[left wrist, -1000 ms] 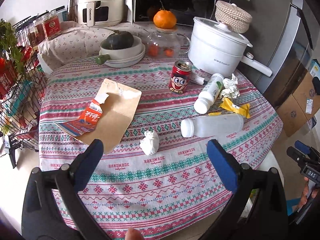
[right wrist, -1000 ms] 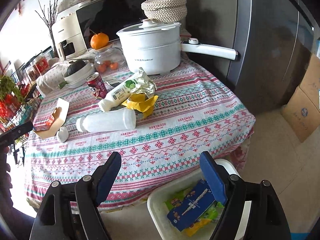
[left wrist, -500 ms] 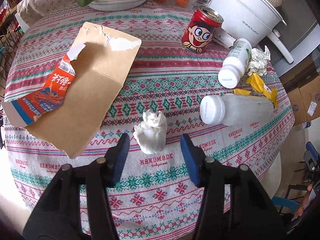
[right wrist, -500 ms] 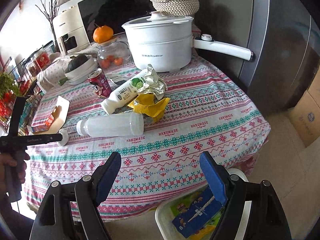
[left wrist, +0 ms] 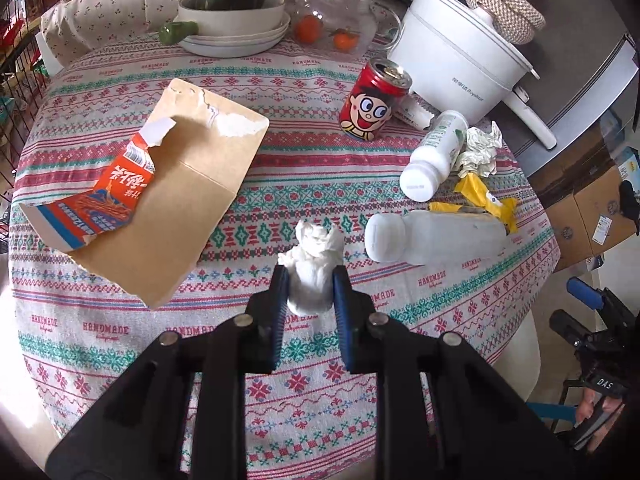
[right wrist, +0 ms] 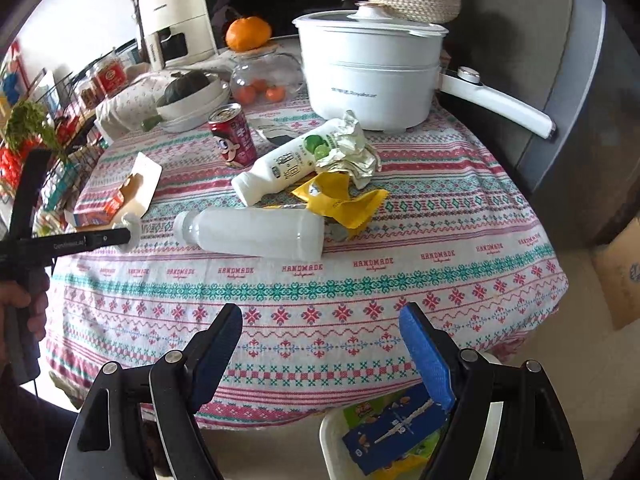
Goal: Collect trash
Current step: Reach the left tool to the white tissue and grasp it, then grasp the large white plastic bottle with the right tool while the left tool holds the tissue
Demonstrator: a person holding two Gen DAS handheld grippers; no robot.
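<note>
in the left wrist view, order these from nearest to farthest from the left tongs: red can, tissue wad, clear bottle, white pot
1. Tissue wad, pinched between the left tongs.
2. Clear bottle, lying just to the right.
3. Red can, upright, farther back.
4. White pot, at the back right.

A crumpled white tissue wad sits near the desk's front edge, pinched between the pads of the left gripper. Just to its right lies a frosted plastic bottle on its side, cap toward the tissue. Behind that, a white drink bottle lies tilted, touching crumpled pale paper and a yellow wrapper. A red cartoon can stands upright near the middle. Toward the left edge, a torn orange carton rests on a brown torn envelope.
</note>
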